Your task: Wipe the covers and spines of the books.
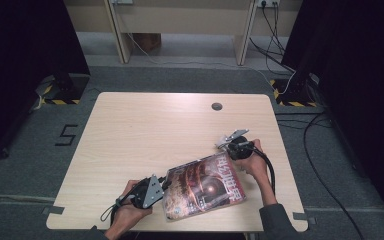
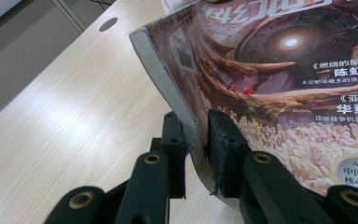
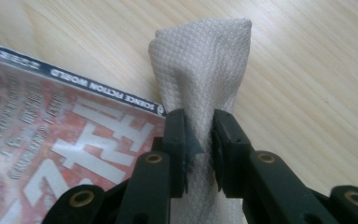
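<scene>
Black jaws of the left gripper (image 2: 196, 140) stood narrow, pinched on the page edge of the magazine (image 2: 279, 88), which bowed upward between them where it was lifted off the table (image 2: 60, 116). In the high view the magazine (image 1: 204, 186) lay near the front edge of the table (image 1: 145, 125), tilted, with the left gripper (image 1: 164, 184) at its left side and the right gripper (image 1: 228, 148) at its far right corner. The right gripper (image 3: 199, 140) was likewise nearly closed, clamped on a bunched white cloth (image 3: 203, 70) whose free end rose just beside the magazine's (image 3: 65, 140) title corner. The likeliest trouble seemed to lie in the left grip: it held only a thin stack of pages near the edge, so a hard pull or a wipe pressing sideways could crease or tear the paper, or let the glossy cover slip free. The cloth, held by a small fold, might also drag out of the right jaws if pushed firmly across the cover, and the magazine could slide toward the table's front edge.
</scene>
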Motion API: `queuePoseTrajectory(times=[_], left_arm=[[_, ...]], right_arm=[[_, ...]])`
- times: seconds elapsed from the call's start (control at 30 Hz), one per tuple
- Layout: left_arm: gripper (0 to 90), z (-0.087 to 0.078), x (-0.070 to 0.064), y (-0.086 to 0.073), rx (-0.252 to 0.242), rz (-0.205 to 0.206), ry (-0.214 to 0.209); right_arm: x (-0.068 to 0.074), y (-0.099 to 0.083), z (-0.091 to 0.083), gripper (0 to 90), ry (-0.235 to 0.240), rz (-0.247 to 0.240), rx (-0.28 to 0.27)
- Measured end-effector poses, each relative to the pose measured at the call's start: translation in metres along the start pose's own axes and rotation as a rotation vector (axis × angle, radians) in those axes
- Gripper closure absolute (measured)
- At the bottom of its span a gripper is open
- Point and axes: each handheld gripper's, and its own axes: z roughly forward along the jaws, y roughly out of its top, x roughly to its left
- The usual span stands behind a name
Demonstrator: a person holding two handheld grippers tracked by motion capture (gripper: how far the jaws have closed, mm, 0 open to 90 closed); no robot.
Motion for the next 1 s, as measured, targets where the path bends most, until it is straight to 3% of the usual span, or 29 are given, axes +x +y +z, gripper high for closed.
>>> queuePoseTrajectory(times=[0.17, 0.23, 0.33, 0.5, 0.63, 0.87, 1.0], left_arm=[[77.0, 0.0, 0.0, 0.0, -0.001, -0.001, 0.002], [76.9, 0.0, 0.0, 0.0, 0.0, 0.0, 0.002], [76.8, 0.0, 0.0, -0.001, 0.002, -0.003, 0.002], [76.8, 0.0, 0.0, -0.001, 0.002, -0.003, 0.001], [76.8, 0.0, 0.0, -0.001, 0.002, -0.004, 0.001], [76.7, 0.0, 0.0, -0.001, -0.001, 0.002, 0.002], [76.6, 0.0, 0.0, -0.001, 0.003, 0.0, 0.002]], right_arm=[[-0.002, -0.002, -0.001, 77.0, 0.013, 0.017, -0.006], [0.001, -0.001, -0.002, 76.9, 0.023, -0.004, -0.017], [0.007, 0.003, -0.003, 76.5, 0.002, -0.044, 0.002], [0.011, 0.005, -0.009, 76.6, 0.03, -0.043, -0.025], [0.019, 0.009, -0.012, 76.7, 0.045, -0.072, -0.035], [0.008, 0.001, -0.005, 76.7, 0.017, -0.018, -0.028], [0.011, 0.001, -0.004, 76.5, 0.017, -0.028, -0.021]])
